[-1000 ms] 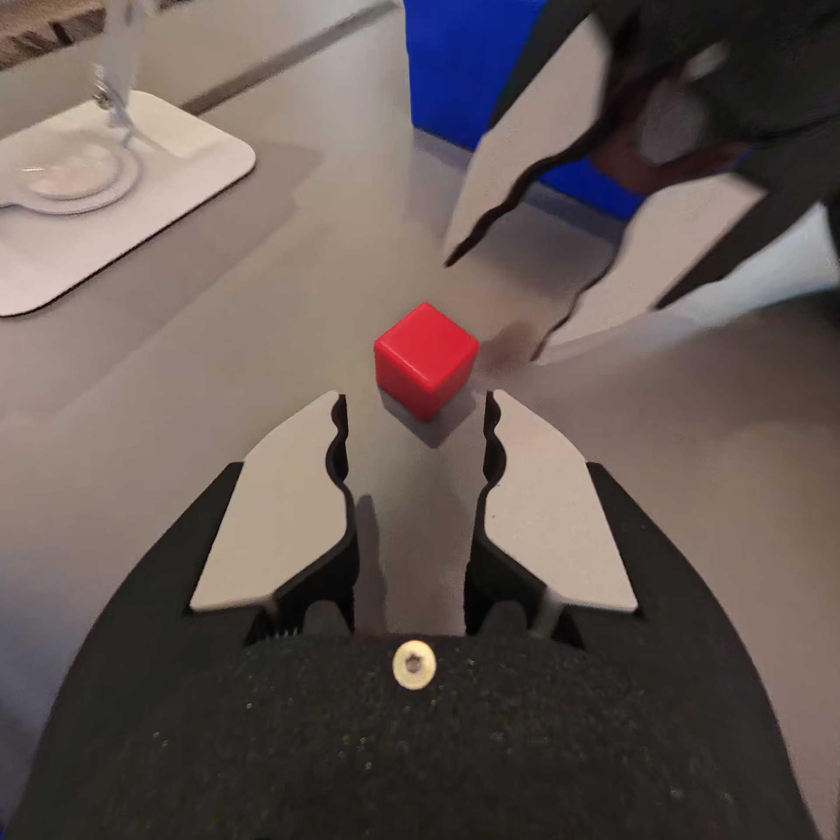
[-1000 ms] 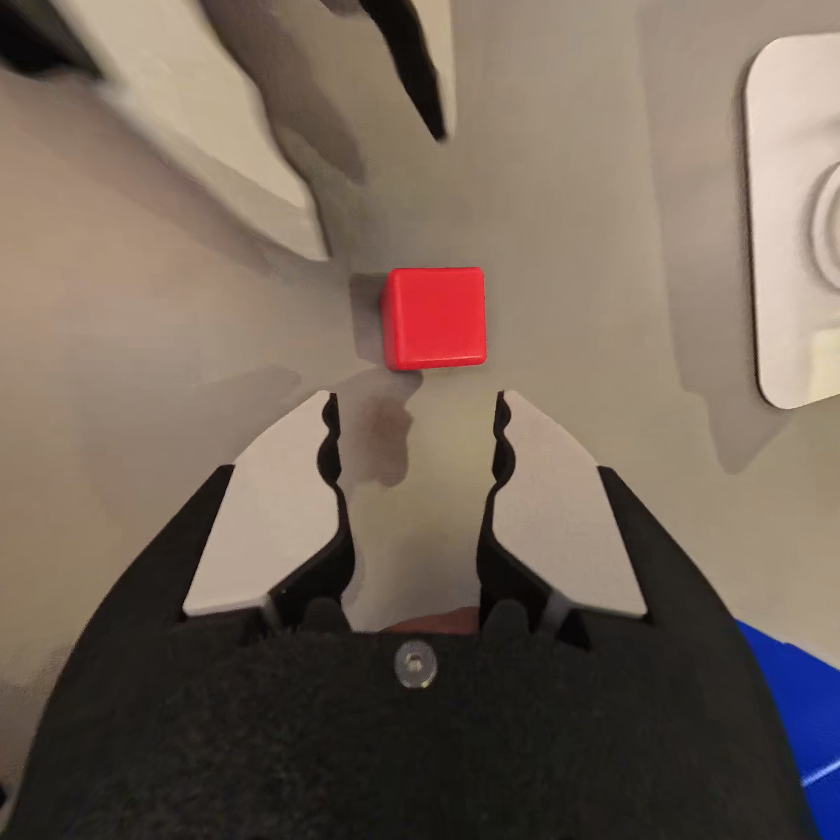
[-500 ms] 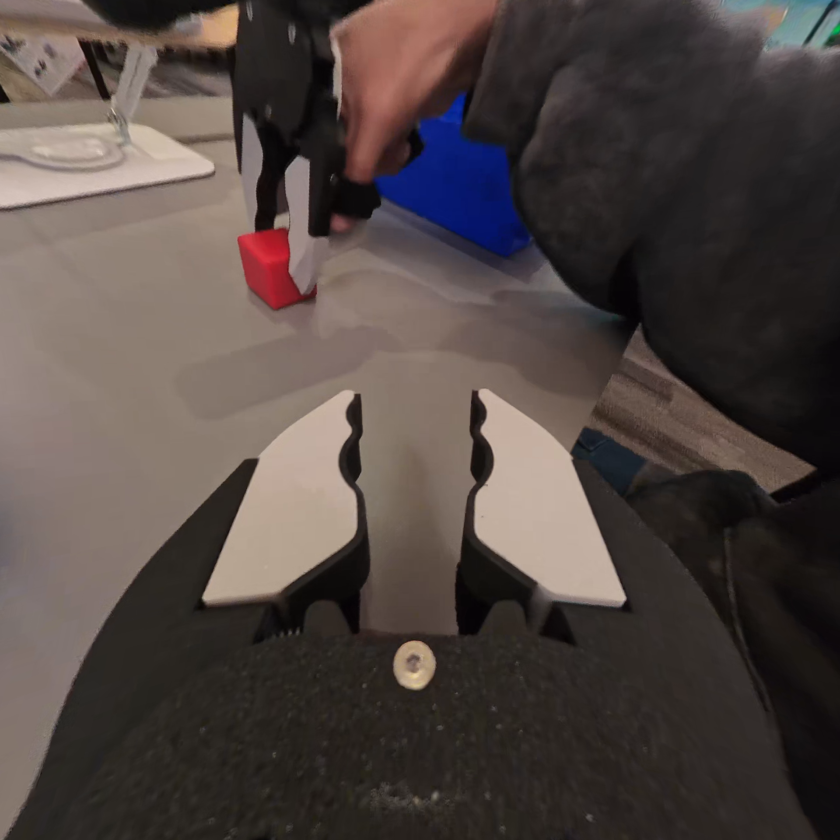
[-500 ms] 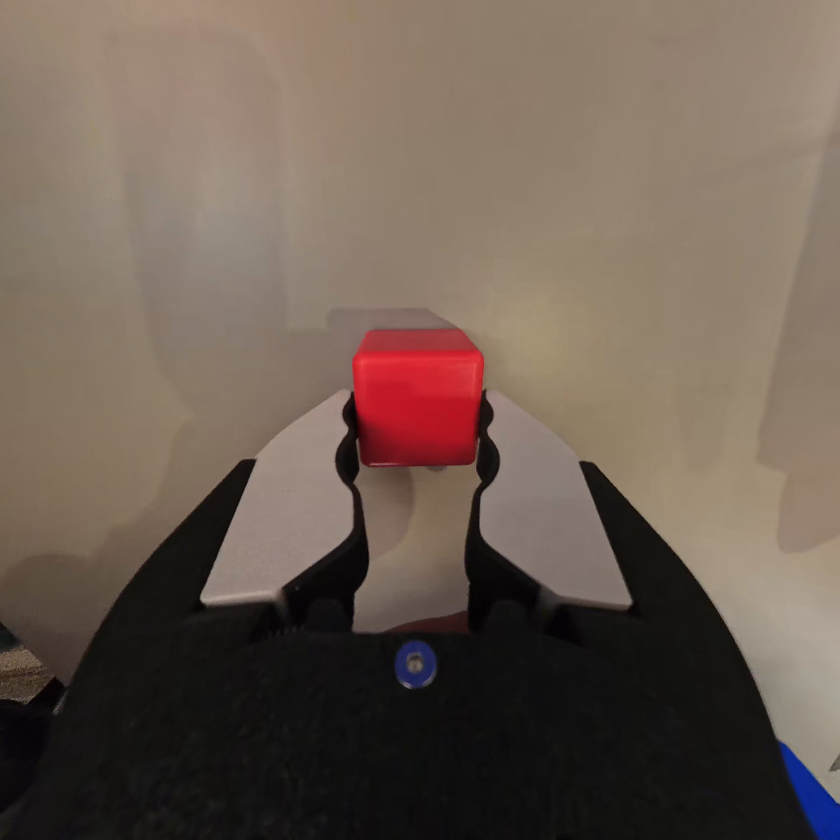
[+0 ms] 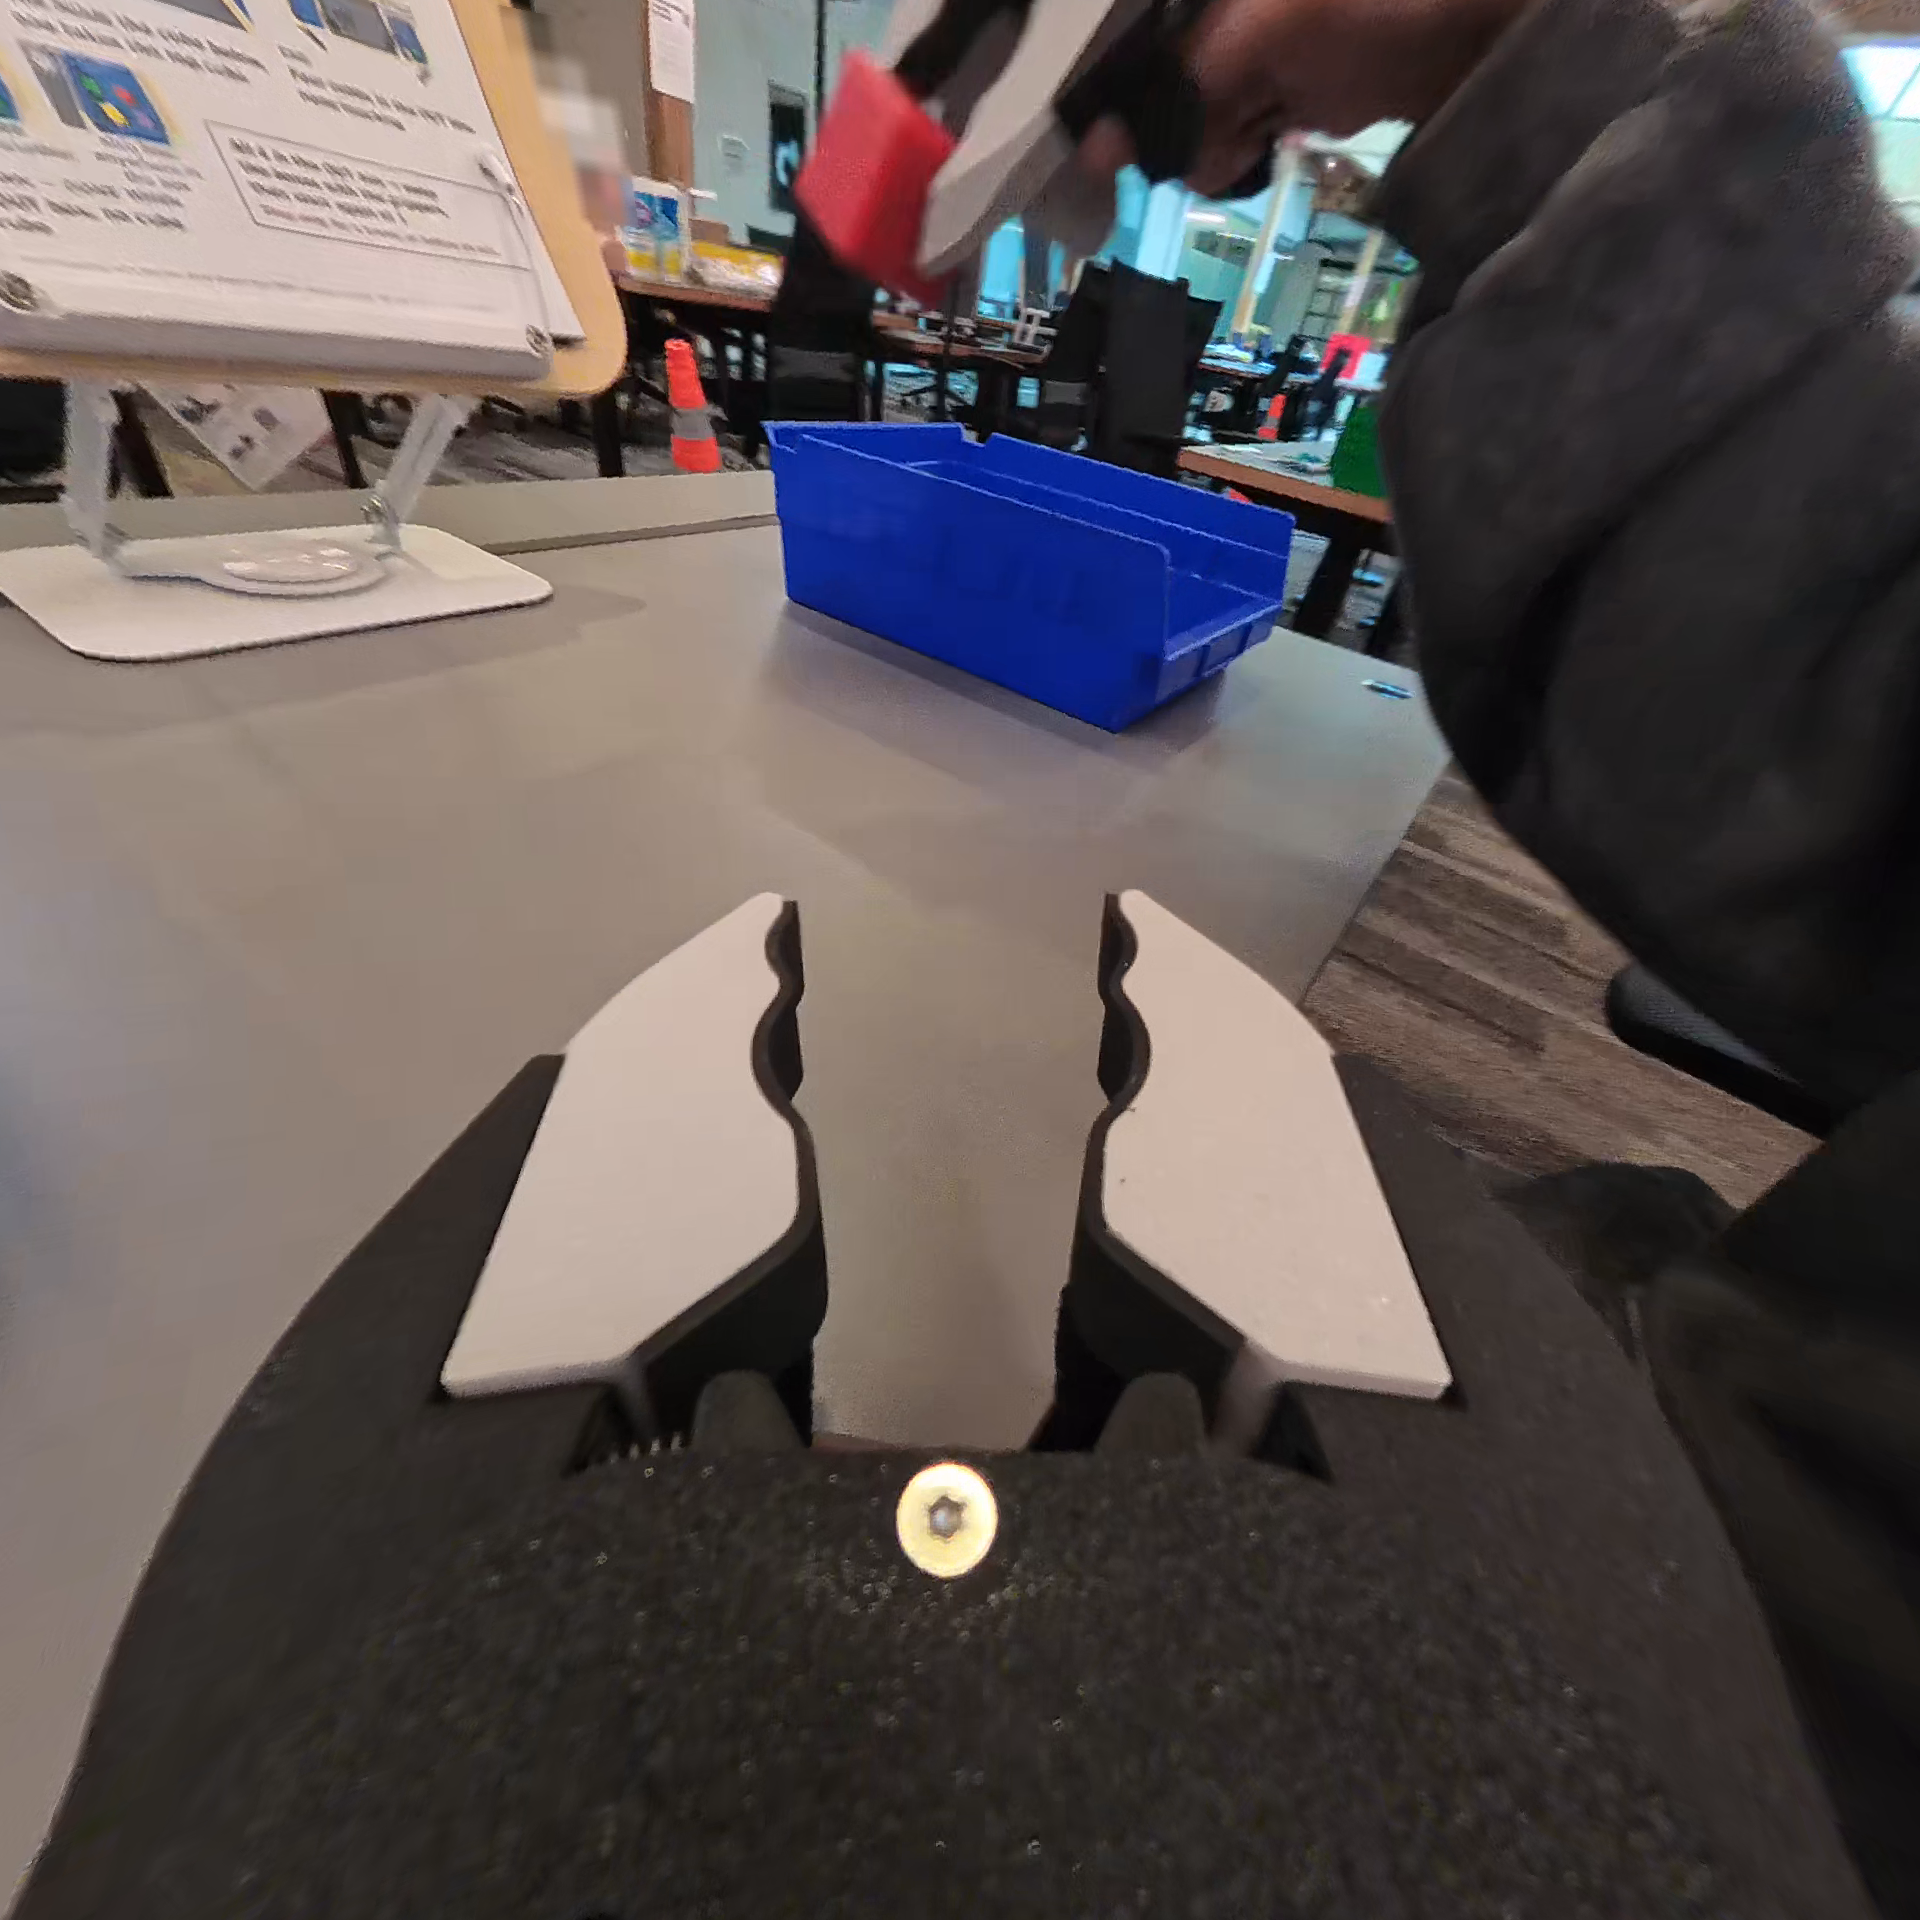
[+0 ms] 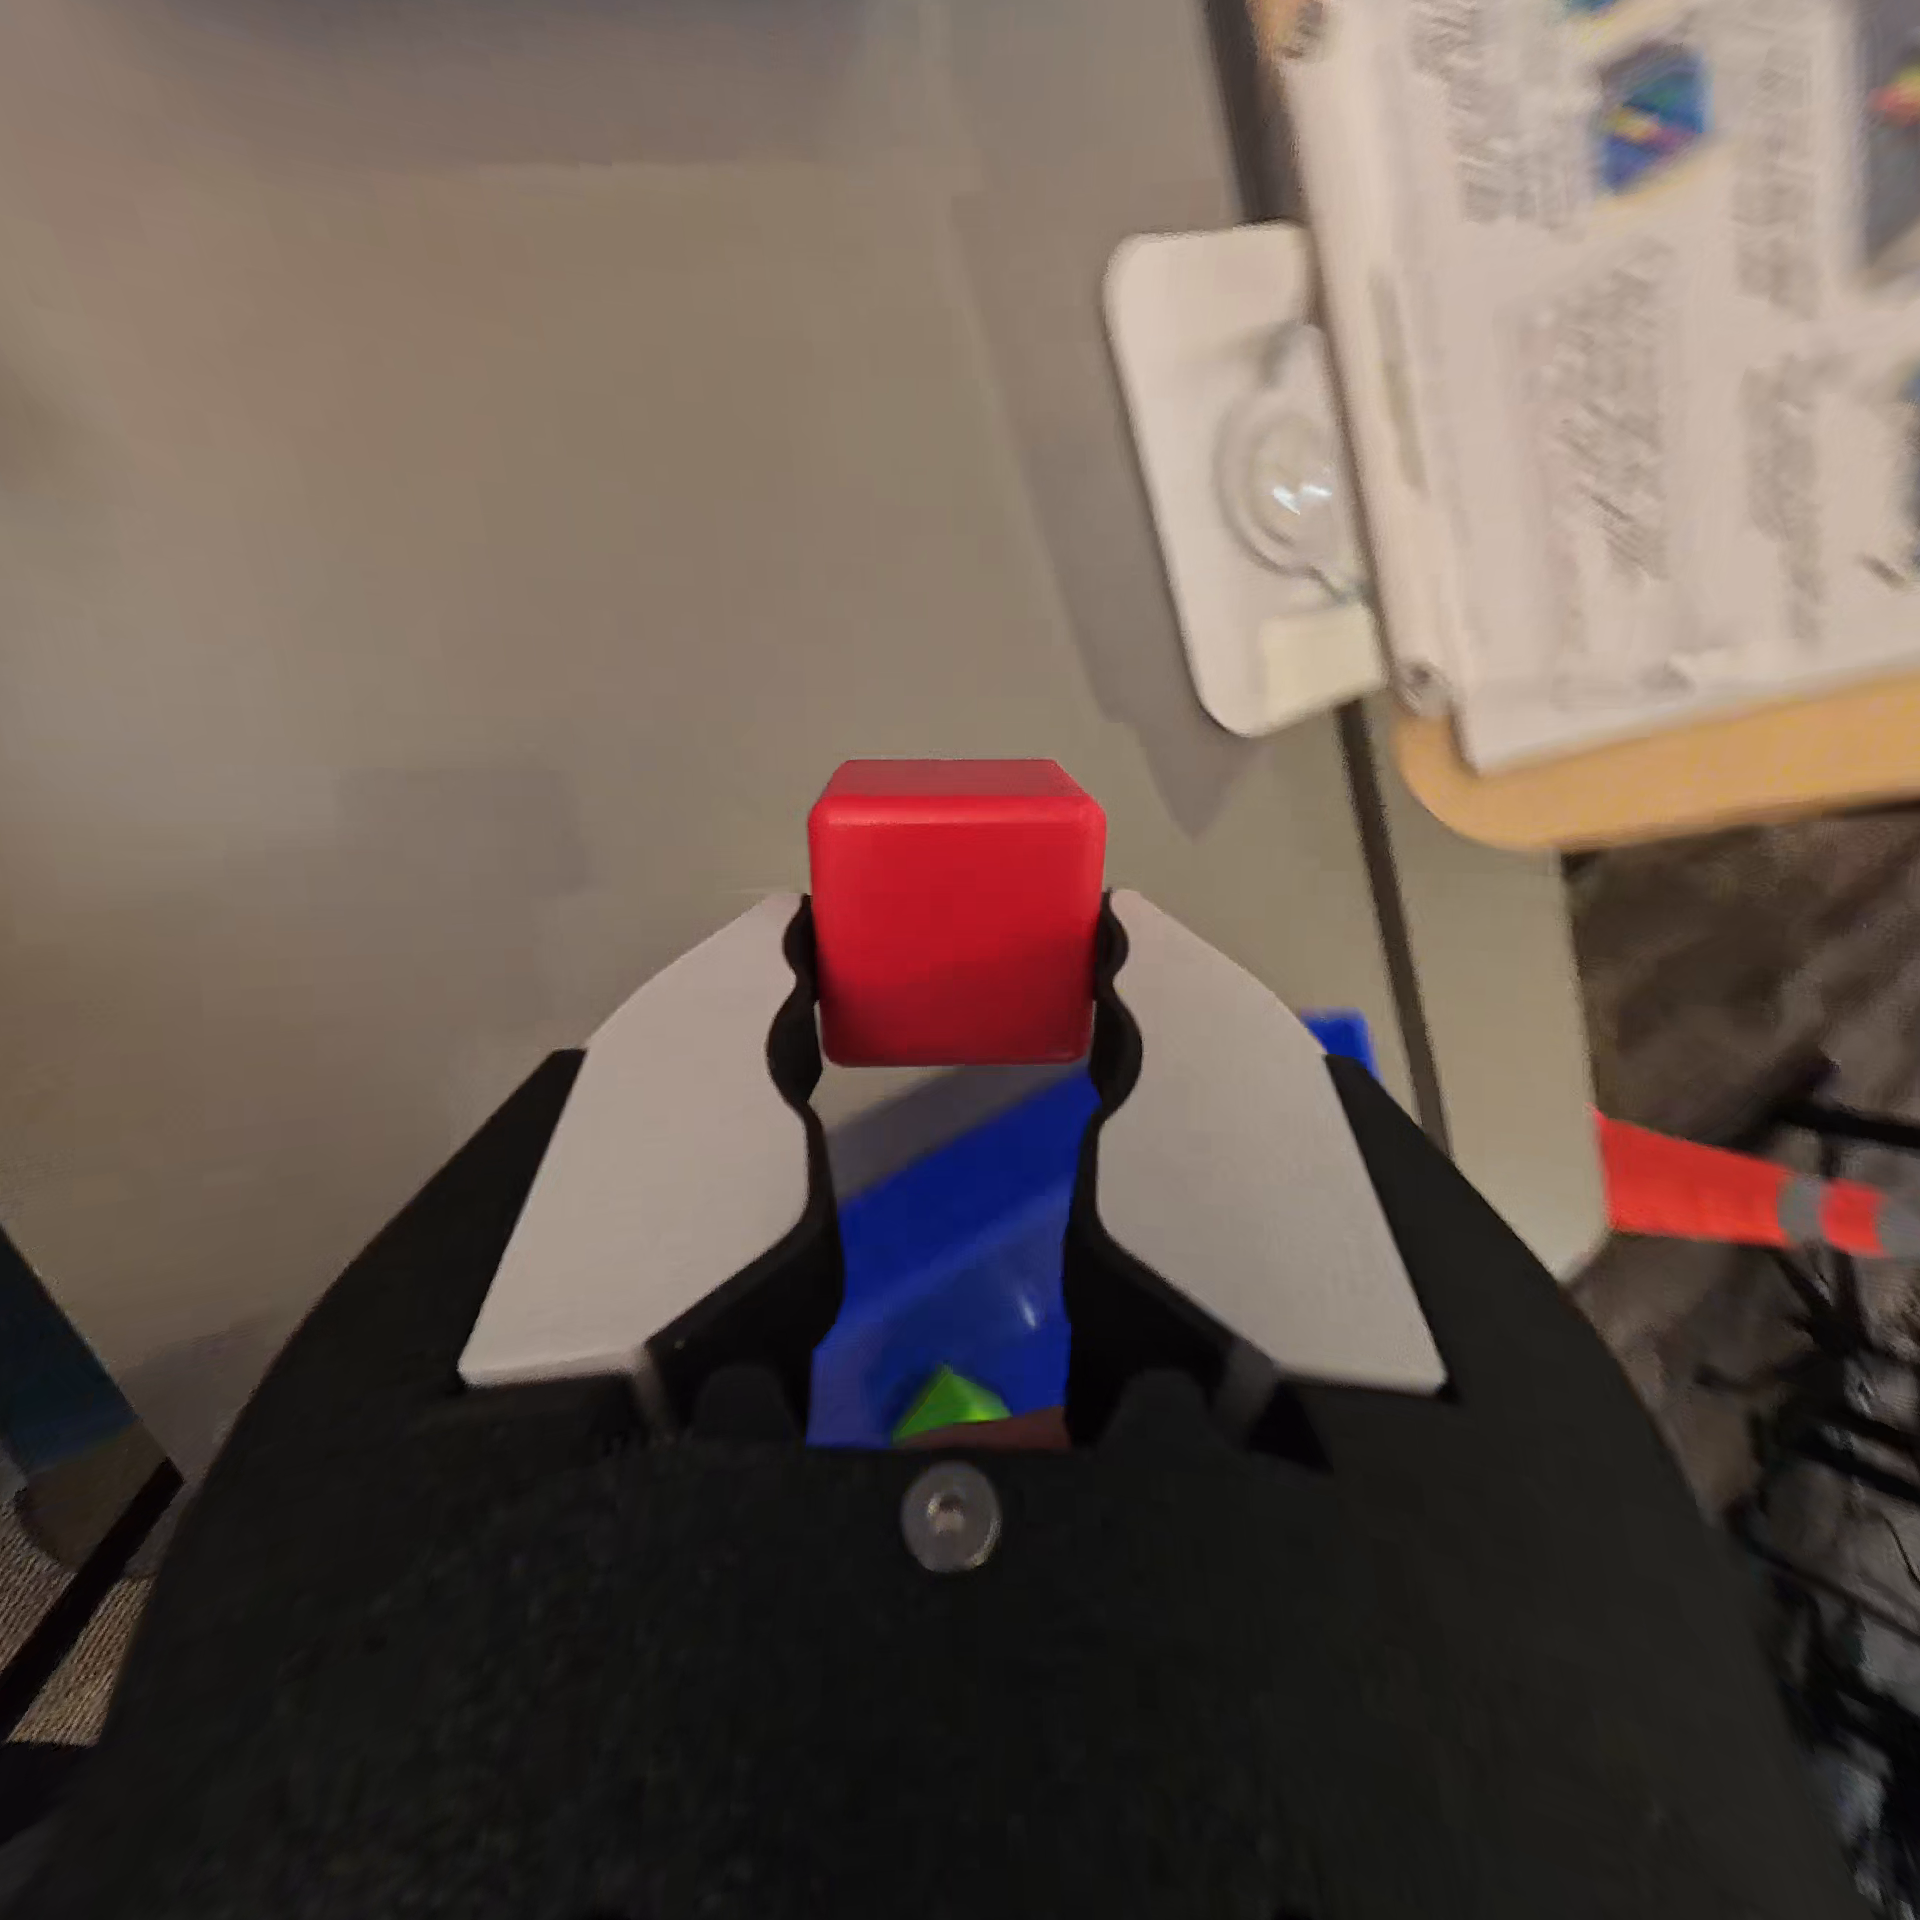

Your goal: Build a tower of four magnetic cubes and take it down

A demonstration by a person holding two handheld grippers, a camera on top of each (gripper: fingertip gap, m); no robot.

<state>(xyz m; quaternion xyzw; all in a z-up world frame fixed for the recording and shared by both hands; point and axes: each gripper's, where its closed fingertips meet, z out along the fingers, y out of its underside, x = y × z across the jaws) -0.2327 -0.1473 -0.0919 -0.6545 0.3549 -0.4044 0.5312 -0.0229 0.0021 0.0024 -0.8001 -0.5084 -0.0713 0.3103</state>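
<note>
My right gripper (image 6: 954,920) is shut on a red cube (image 6: 954,920) and holds it in the air above the blue bin (image 6: 940,1236). A green cube (image 6: 948,1405) shows inside the bin between my fingers. In the left wrist view the red cube (image 5: 871,187) and the right gripper (image 5: 935,223) are high up, above the blue bin (image 5: 1023,577). My left gripper (image 5: 949,914) is open and empty, low over the grey table (image 5: 364,831), well short of the bin.
A white stand base (image 5: 281,587) holds a tilted instruction board (image 5: 270,177) at the back left. A person's grey sleeve (image 5: 1662,499) fills the right side. The table's right edge drops to the floor (image 5: 1486,987). An orange cone (image 5: 688,405) stands behind.
My right gripper closed on the red cube, lifted it off the table and carried it over the blue bin. My left gripper drew back from the cube and stayed open.
</note>
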